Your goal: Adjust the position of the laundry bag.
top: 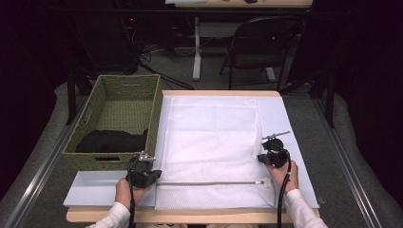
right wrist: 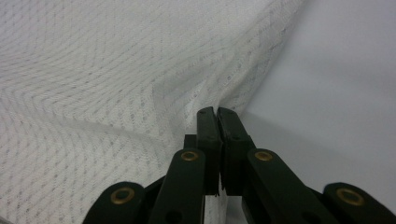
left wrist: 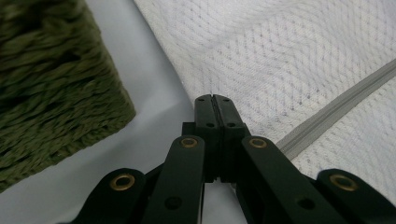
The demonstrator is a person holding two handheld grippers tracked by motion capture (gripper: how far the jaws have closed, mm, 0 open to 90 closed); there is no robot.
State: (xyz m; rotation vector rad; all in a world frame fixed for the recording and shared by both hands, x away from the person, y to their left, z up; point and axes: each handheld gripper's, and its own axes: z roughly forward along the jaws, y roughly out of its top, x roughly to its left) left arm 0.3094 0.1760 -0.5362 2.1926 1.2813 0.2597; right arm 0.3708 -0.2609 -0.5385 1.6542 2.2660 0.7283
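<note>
A white mesh laundry bag [top: 214, 137] lies flat on a pale grey mat [top: 291, 124], with a grey zipper [top: 209, 182] running across near its front edge. My left gripper [top: 158, 173] sits at the bag's left edge just above the zipper. In the left gripper view my left gripper [left wrist: 215, 99] has its jaws pressed together on the edge of the mesh [left wrist: 289, 60], and the zipper [left wrist: 336, 109] runs off to the right. My right gripper [top: 261, 157] is at the bag's right edge. Seen close, my right gripper [right wrist: 216, 111] is shut on a puckered fold of mesh [right wrist: 116, 93].
A green woven basket [top: 95, 102] stands at the table's left, close to my left gripper, with a black garment [top: 111, 141] inside; its wall [left wrist: 51, 84] looms beside the left jaws. A folding chair [top: 261, 42] and a table leg stand on the floor beyond the far edge.
</note>
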